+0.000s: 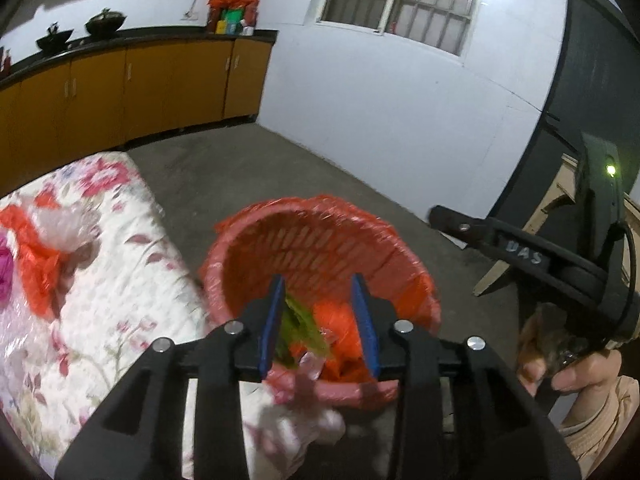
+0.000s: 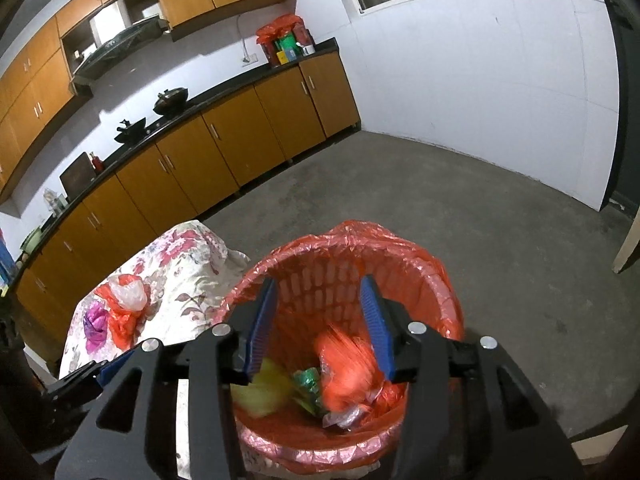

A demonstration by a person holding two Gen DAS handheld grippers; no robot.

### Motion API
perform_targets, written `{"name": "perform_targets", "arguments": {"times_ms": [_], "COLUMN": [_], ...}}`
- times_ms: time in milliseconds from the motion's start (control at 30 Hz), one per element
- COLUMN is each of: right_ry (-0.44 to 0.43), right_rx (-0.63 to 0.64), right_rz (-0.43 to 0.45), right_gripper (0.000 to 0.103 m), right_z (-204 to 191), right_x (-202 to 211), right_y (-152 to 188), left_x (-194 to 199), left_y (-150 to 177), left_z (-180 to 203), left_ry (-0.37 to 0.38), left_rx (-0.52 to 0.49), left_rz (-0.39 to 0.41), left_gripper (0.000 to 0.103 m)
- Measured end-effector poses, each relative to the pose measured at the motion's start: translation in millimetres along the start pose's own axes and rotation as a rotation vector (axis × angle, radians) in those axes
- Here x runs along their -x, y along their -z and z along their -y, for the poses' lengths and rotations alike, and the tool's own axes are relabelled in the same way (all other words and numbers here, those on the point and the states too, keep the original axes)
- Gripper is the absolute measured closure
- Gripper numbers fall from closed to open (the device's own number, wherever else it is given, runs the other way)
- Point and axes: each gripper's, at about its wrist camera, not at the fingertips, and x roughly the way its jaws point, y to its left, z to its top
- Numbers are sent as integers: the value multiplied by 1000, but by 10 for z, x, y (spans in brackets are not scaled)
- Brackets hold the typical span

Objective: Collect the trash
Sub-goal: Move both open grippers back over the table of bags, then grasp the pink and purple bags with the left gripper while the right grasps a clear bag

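Observation:
A red slatted bin [image 1: 320,208] [image 2: 360,236] lined with a red plastic bag stands on the floor beside the table. My left gripper [image 1: 319,280] hangs open over its mouth, nothing pressed between the blue pads. My right gripper [image 2: 319,282] is open over the same bin. A blurred orange bag [image 2: 344,364] [image 1: 336,320] lies inside, below its right pad, not gripped. A green wrapper [image 2: 308,388] [image 1: 296,324] and a yellow piece [image 2: 264,388] also lie in the bin. More trash sits on the table: an orange and clear bag [image 1: 40,248] [image 2: 128,292] and a purple wad [image 2: 96,320].
The table with a floral cloth [image 1: 112,280] [image 2: 188,264] is left of the bin. Brown cabinets [image 2: 224,148] under a dark counter line the far wall. A white wall [image 1: 400,100] and a dark door [image 1: 592,80] stand on the right. Bare concrete floor [image 2: 440,200] lies beyond.

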Motion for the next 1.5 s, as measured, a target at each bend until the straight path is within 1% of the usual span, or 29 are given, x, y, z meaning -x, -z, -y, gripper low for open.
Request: {"name": "perform_targets", "arguments": {"times_ms": [133, 200, 300, 467, 633, 800, 933, 1033, 1100, 1300, 1500], "right_ry": [-3, -9, -19, -48, -87, -141, -177, -204, -227, -288, -343], "right_rx": [13, 21, 41, 83, 145, 216, 250, 260, 270, 330, 365], "right_rz": [-7, -9, -17, -35, -56, -81, -93, -105, -108, -112, -137], "right_gripper": [58, 58, 58, 58, 58, 58, 58, 58, 58, 58, 58], "right_z": [-29, -69, -150, -341, -608, -916, -1136, -1278, -1391, -1814, -2175], "right_x": [20, 15, 9, -16, -64, -128, -176, -236, -277, -464, -735], "right_y": [66, 69, 120, 174, 258, 339, 385, 395, 396, 375, 381], "left_x": [150, 236, 368, 635, 927, 1161, 1291, 1284, 1214, 865, 536], "left_y": [136, 220, 343, 511, 584, 566, 441, 289, 189, 15, 7], "left_z": [-194, -305, -503, -896, -1255, -1530, -1874, -2155, -2320, -2710, -2986], "left_ry": [-72, -120, -202, -326, -426, -515, -573, -592, -607, -619, -590], "left_rx": [20, 26, 45, 106, 174, 204, 268, 329, 350, 368, 394], "left_rz": [4, 6, 2, 6, 39, 77, 117, 131, 127, 60, -17], "left_gripper": [56, 52, 49, 49, 49, 49, 49, 49, 49, 49, 49]}}
